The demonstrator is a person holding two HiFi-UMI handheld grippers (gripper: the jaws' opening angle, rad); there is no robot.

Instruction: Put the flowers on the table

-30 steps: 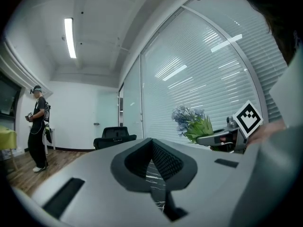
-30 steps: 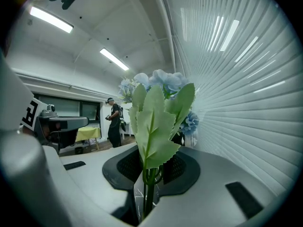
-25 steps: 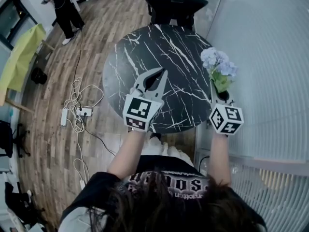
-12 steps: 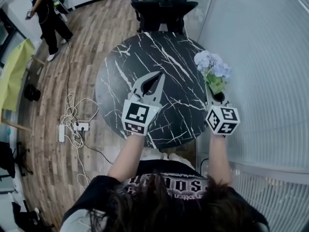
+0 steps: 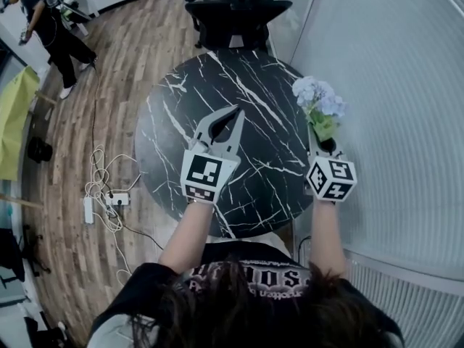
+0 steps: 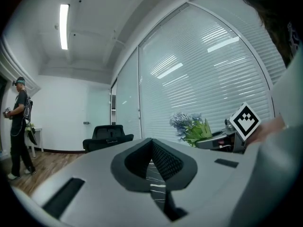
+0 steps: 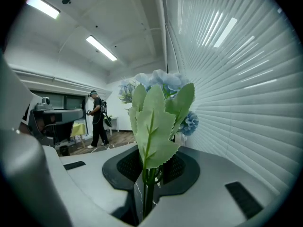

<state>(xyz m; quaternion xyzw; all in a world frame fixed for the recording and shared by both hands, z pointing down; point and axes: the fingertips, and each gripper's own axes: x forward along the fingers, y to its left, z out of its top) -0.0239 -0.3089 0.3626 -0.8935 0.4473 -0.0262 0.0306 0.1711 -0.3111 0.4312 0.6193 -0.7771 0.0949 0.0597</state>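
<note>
At the table (image 5: 181,122) edge, the right gripper (image 5: 317,135) clamps flowers (image 5: 320,98) (blue blooms).

**Surfaces as I'm reading them from the feed**

I'm looking at the round black marble-look table (image 5: 181,122), and its polished top is giving back a soft sheen between the white veins. The pale blue flowers with green serrated leaves (image 5: 319,101) are reading as matt and faintly waxy. The grey two-jaw left gripper (image 5: 238,110) and right gripper (image 5: 324,142) are showing smooth matt plastic shells, with dark, finely ribbed pads (image 6: 165,162). The brown plank floor (image 5: 138,42) is looking like satin wood. The white slatted blinds (image 5: 391,85) are glinting lightly.
</note>
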